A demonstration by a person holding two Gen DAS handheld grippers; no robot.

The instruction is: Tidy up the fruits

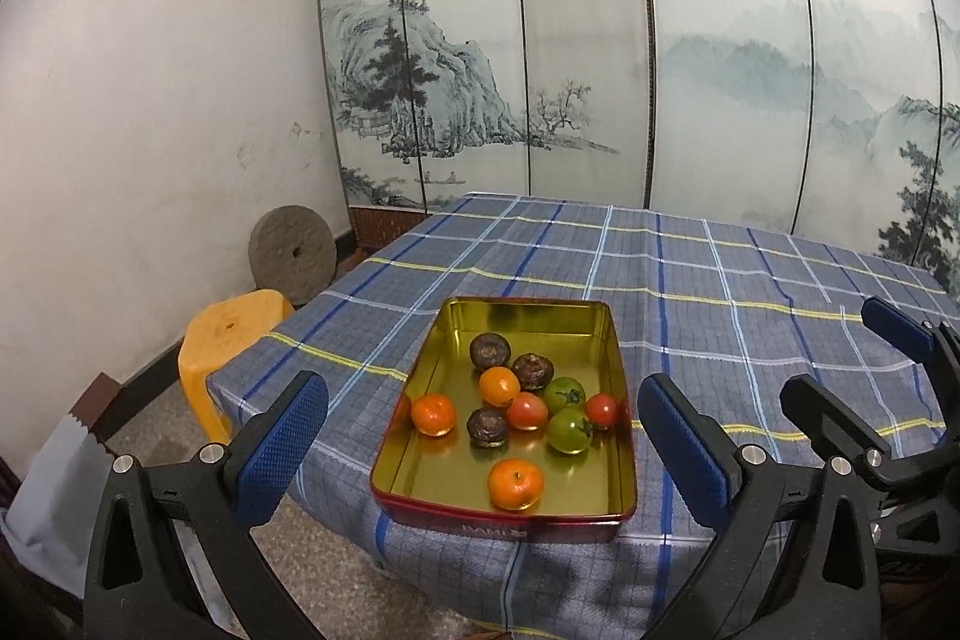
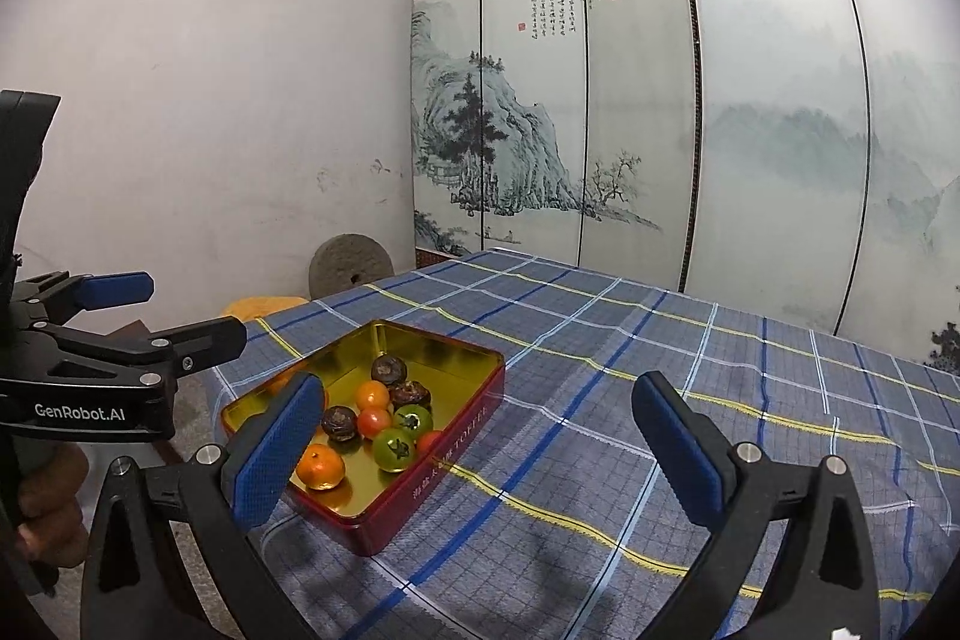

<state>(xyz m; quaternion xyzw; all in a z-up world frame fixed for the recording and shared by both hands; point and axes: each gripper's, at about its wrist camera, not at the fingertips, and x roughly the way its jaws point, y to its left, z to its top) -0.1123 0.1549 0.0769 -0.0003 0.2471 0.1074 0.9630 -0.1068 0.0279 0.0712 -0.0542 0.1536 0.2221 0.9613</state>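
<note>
Left wrist view: your red rectangular gold-lined tin point(image 1: 618, 382) holds three oranges, three brown fruits, two green tomatoes, two red; both tools, left point(image 1: 483, 430) and right point(image 2: 480, 436), gape empty.

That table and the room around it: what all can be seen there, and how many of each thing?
tin: one, red outside, gold inside, near table edge
oranges: three, orange, in the tin
red tomatoes: two, in the tin
green tomatoes: two, in the tin
dark brown fruits: three, in the tin
tablecloth: one, blue-grey plaid, covers the table
stool: one, yellow, left of the table
stone disc: one, grey, against the wall
folding screen: one, painted landscape, behind the table
left tongs: one pair, black with blue pads, open
right tongs: one pair, same, open
</note>
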